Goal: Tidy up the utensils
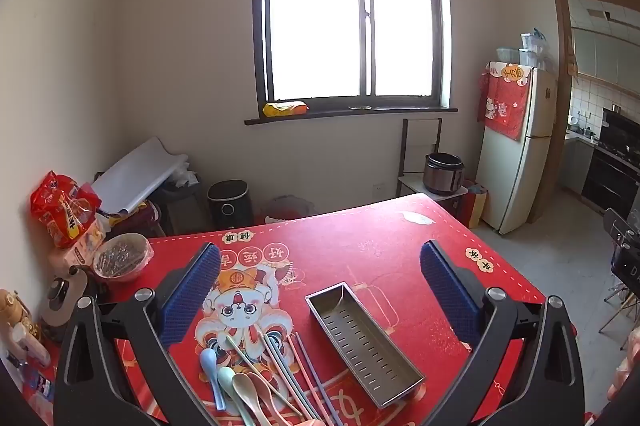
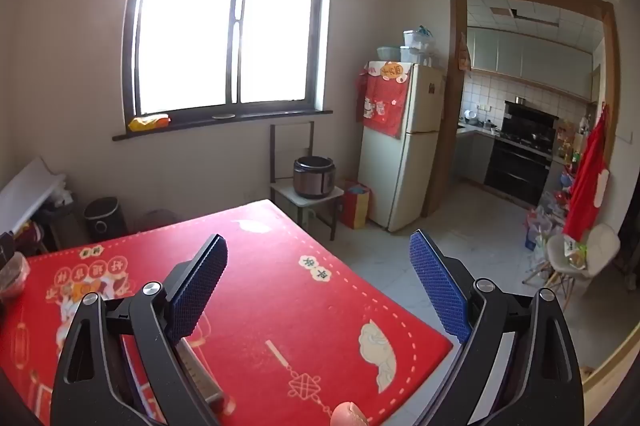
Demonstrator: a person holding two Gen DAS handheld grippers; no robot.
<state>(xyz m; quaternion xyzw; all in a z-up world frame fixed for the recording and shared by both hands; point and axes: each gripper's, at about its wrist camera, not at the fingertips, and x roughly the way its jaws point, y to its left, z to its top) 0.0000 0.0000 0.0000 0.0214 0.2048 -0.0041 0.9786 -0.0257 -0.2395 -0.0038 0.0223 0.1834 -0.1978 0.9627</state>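
A: Standing by the bench point(image 1: 360, 246), logging progress. The metal tray point(image 1: 362, 340) is sitting empty on the red mat; nothing is lying in it yet.

B: And the utensils?

A: All still loose. The spoons point(image 1: 230, 382) are lying in a fanned heap at the near edge, just left of the tray, with the chopsticks point(image 1: 304, 374) lying between them and the tray. By my judgement the sorting is not started: every piece is waiting to go in.

B: Grippers?

A: The left gripper point(image 1: 320, 288) is hovering over the mat with its jaws spread wide, holding nothing. The right gripper point(image 2: 318, 282) is likewise released and empty, hanging over the right part of the bench, where only an end of the tray is peeking out behind its left finger.

B: Any writing worth noting?

A: The mat point(image 2: 280, 306) is printed with Chinese characters in round medallions, upside down from here; I am not reading them with confidence. The red snack bag point(image 1: 64, 209) at the left edge is carrying yellow-panel lettering, too small to make out. The red cloth point(image 1: 504, 101) on the fridge point(image 1: 528, 161) is showing an orange badge with characters, also illegible.
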